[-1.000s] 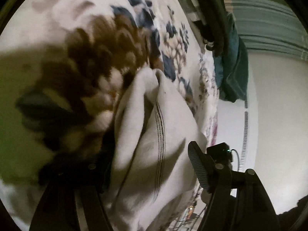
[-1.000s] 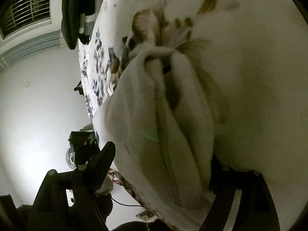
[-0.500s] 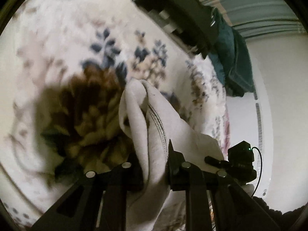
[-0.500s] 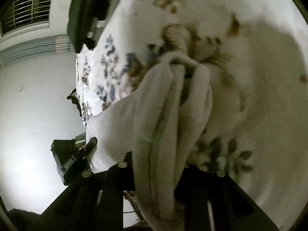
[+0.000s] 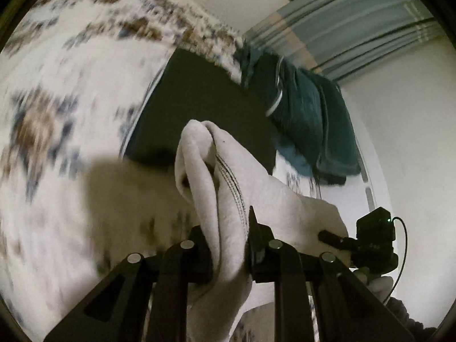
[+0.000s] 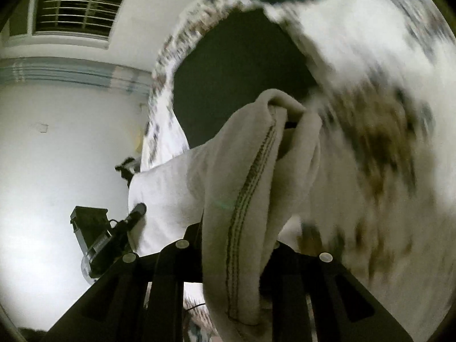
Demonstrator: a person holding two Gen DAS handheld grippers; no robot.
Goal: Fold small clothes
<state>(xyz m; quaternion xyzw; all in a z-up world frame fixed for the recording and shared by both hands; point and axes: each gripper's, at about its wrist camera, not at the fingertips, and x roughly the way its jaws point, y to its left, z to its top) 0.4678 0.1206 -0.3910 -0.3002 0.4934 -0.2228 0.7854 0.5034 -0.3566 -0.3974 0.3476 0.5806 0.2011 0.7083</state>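
While both fingers of the left tool point(image 5: 229, 245) press inward, a bunched fold of the cream garment point(image 5: 228, 188) is clamped between them, and the cloth rises ahead of the fingertips into a rounded loop with a line of dark stitching running along it. From that grip the fabric stretches sideways to the right of the left tool, where the other tool's finger tip and camera body point(image 5: 374, 235) appear at the cloth's far edge. The right tool point(image 6: 236, 245) is likewise clenched on the cream garment point(image 6: 242, 171); its fold fills the gap between the fingers, hangs down over the tool body, and carries the same stitched seam. To the left of the right tool the cloth spans toward the left tool's dark housing point(image 6: 94, 228). Ahead of both tools lies a bed covered by a floral blanket point(image 5: 62, 108), blurred in both views, with a dark rectangular slab point(image 5: 199, 102) resting on it directly beyond the garment loop. Farther out and to the right of the left tool, a teal cloth point(image 5: 307, 131) hangs over the blanket's edge. Beyond the right tool, up and to its left, a barred window point(image 6: 77, 2) sits high in a pale wall point(image 6: 57, 148).
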